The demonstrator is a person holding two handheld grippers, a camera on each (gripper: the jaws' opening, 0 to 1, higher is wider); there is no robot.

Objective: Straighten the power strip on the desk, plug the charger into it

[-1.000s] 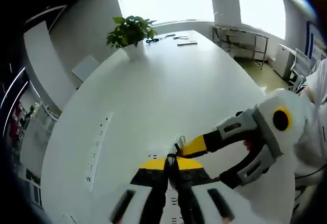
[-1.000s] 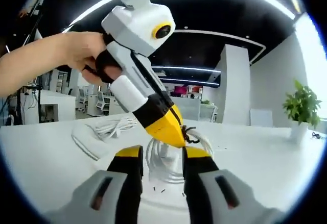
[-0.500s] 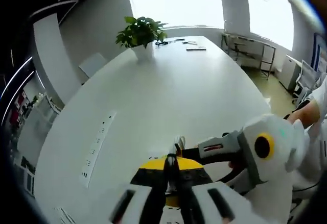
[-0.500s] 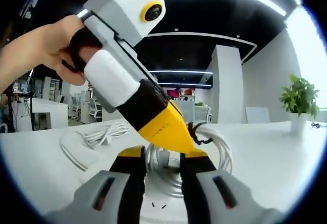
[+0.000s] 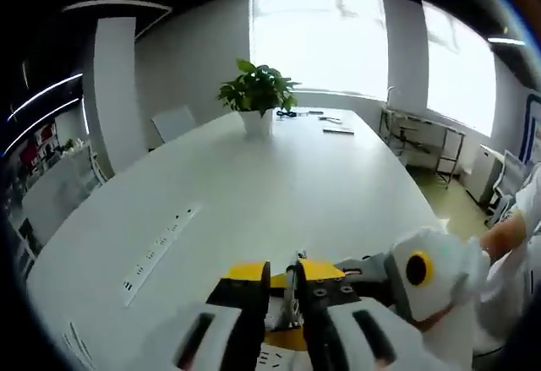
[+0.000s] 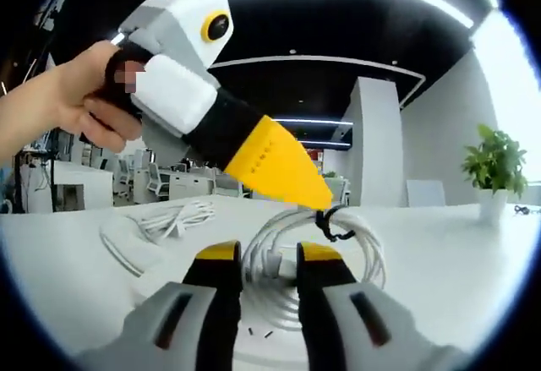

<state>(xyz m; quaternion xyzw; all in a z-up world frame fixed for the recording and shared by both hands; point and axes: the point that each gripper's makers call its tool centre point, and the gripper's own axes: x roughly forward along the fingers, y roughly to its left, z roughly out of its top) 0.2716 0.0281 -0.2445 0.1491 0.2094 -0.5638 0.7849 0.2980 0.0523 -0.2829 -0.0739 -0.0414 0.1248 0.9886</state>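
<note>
Left gripper view: left tongs [image 5: 284,280] slightly spread, nothing visibly pinched; long white worktop [image 5: 279,177] wide open up to leafy potted plant [image 5: 256,95] at far end.

Right gripper view: right tongs [image 6: 267,254] spread around coiled white cable bundle [image 6: 325,248]; left tongs' yellow tip [image 6: 325,205] pressed together, touching black tie [image 6: 331,223] on it.

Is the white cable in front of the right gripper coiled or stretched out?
Coiled. In the right gripper view the white cable lies in round loops on the desk, held together by a black tie.
</note>
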